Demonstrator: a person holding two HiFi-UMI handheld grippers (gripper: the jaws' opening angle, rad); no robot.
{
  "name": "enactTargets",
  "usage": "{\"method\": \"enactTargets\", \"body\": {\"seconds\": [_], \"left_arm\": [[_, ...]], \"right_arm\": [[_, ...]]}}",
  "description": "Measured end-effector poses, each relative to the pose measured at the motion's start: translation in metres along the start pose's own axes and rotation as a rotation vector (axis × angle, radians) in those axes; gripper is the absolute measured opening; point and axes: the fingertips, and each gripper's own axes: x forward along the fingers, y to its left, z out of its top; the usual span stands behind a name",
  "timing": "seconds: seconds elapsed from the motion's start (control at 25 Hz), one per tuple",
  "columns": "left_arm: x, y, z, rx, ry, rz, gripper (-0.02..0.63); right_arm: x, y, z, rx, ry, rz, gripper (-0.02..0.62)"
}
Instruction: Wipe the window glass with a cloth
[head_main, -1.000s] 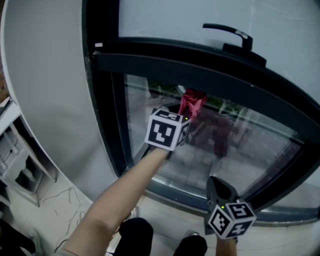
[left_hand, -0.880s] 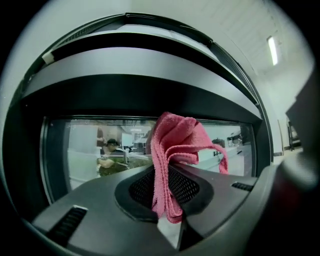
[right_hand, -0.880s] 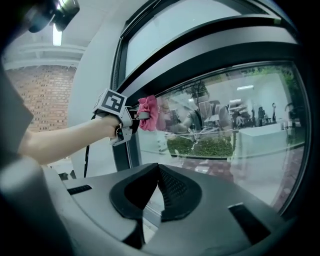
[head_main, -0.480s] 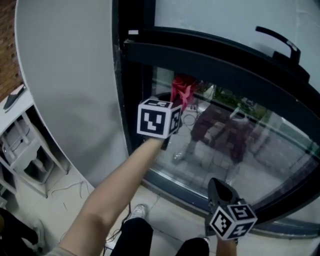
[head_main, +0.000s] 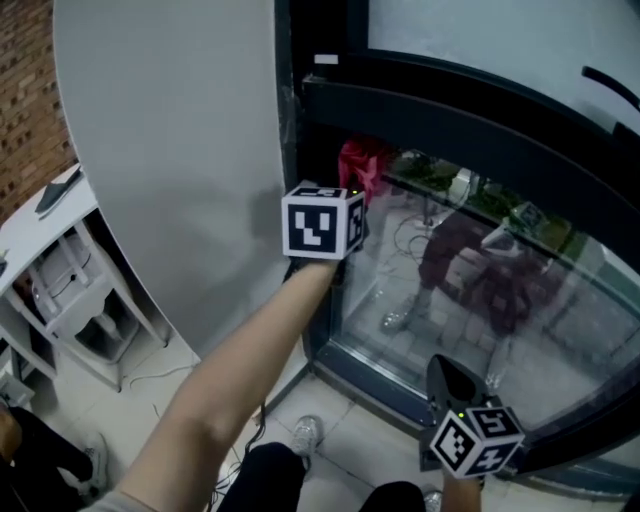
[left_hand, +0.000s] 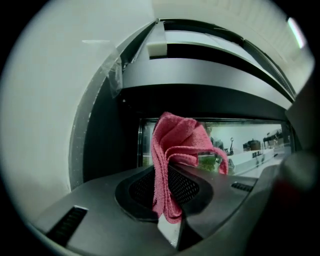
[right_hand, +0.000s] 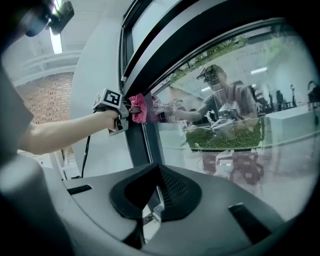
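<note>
A pink cloth (head_main: 360, 166) is pressed against the window glass (head_main: 500, 300) at the pane's upper left corner, just under the dark crossbar (head_main: 450, 120). My left gripper (head_main: 352, 196) is shut on it, arm stretched out. In the left gripper view the cloth (left_hand: 175, 142) hangs folded between the jaws, in front of the glass (left_hand: 250, 142). The right gripper (head_main: 452, 385) hangs low by the bottom frame, and its jaws (right_hand: 159, 169) are shut with nothing in them. From the right gripper view the left gripper (right_hand: 125, 114) and cloth (right_hand: 138, 107) show beside the dark upright.
A grey-white curved wall (head_main: 170, 150) stands left of the dark window frame (head_main: 295, 150). A white chair (head_main: 70, 290) and a desk edge sit at far left. A window handle (head_main: 612, 88) sticks out at upper right. Cables lie on the tiled floor (head_main: 170, 375).
The left gripper has carried the cloth leftward along the glass to the pane's upper left corner. The head view has swung left. The right gripper stays low and still.
</note>
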Motion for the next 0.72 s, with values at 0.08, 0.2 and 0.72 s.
{"method": "enactTargets", "body": {"seconds": [0.08, 0.2, 0.72], "left_arm": [[0.000, 0.011, -0.002, 0.003, 0.001, 0.038, 0.055], [-0.001, 0.022, -0.011, 0.002, 0.037, 0.078, 0.055], [-0.002, 0.023, -0.084, -0.045, 0.142, 0.085, 0.054]], "right_arm": [[0.008, 0.006, 0.000, 0.003, -0.004, 0.015, -0.008], [0.017, 0.011, -0.001, 0.017, -0.007, 0.029, -0.008], [0.010, 0.000, -0.025, 0.037, 0.027, 0.008, -0.008]]}}
